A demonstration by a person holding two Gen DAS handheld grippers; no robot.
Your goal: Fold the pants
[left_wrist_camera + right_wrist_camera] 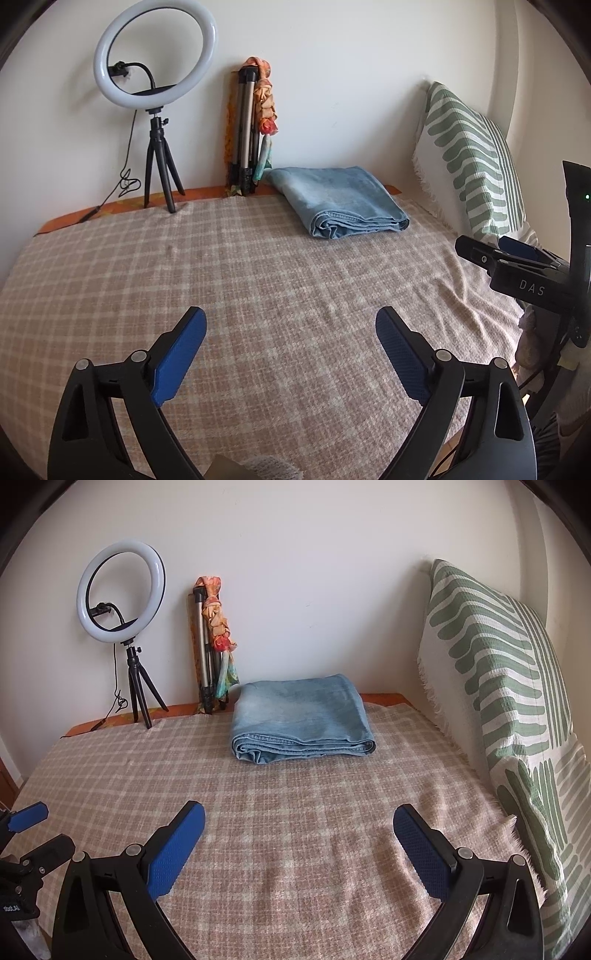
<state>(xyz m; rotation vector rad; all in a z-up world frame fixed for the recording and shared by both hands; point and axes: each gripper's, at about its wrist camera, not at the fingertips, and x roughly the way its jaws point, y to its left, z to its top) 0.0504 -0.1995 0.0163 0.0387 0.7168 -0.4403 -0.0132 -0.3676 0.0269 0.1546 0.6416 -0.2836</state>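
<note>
**Folded jeans at far side of bed, both tools wide and empty**

Jeans (pixel 301 720): light blue denim, faded, folded into a compact flat rectangular stack. Several layers show at the near edge, with stitched hems visible and a rounded fold at the near-right corner. Top face smooth, slightly mottled.

Position: lies on the checked blanket (pixel 295 830) covering the bed, toward the far side close to the wall. In the right wrist view it sits at 12 o'clock; in the left wrist view (pixel 338 201) at about 1 o'clock.

Left tool (pixel 291 332): blue pads spread wide, nothing between them, held above the blanket, well apart from the jeans. Right tool (pixel 299 827): likewise spread wide, gripping nothing, touching nothing, well short of the jeans.

Orientation: the stack's long axis runs roughly 9-to-3 in the right wrist view, layered edge facing 6 o'clock. In the left wrist view it appears skewed, near edge running from 9 toward 4.

Surroundings: ring light (pixel 120 590) on a small tripod at 10 o'clock, a folded tripod (pixel 205 653) draped with a patterned scarf (pixel 221 635) leaning on the wall just left of the jeans, green-striped cushion (pixel 498 686) at 3 o'clock.
</note>
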